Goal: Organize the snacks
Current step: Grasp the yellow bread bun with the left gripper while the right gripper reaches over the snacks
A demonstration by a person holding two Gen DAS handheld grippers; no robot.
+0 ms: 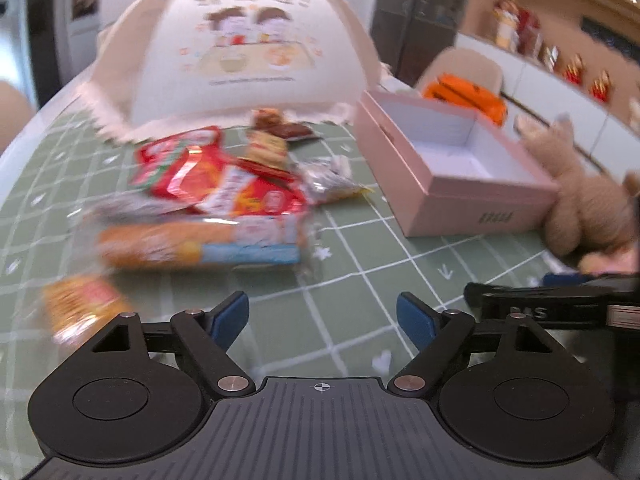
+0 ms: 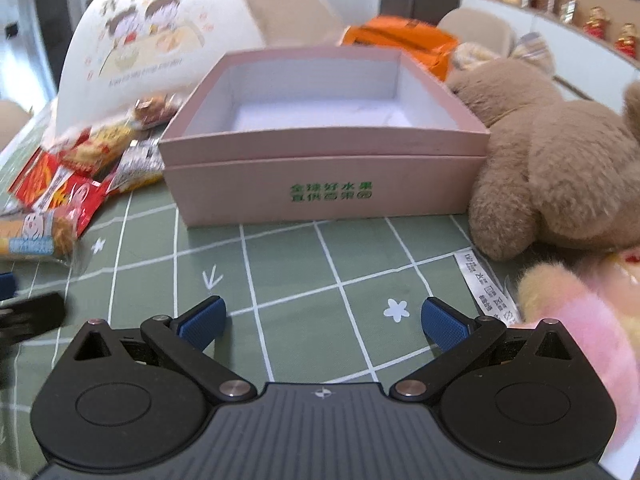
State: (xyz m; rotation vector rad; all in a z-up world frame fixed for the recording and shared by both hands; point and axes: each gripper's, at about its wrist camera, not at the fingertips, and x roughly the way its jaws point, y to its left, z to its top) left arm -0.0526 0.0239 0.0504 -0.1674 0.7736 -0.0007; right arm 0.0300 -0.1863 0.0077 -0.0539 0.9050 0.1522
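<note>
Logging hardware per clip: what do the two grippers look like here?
Both match: the left gripper and right gripper have matte black ribbed bodies, round black pivot discs, silver rivets, angled black linkages, textured blue finger pads, and a small white crosshair mark. No cables or sleeves visible.

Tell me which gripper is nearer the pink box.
Right. The right gripper faces the pink box head-on, jaws open, across bare tablecloth. The left gripper sits farther left, before the snack pile, box off to its right.

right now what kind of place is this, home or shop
Probably a home dining area: a green checked tablecloth, a mesh food cover and a plush bear beside the pink box.
</note>
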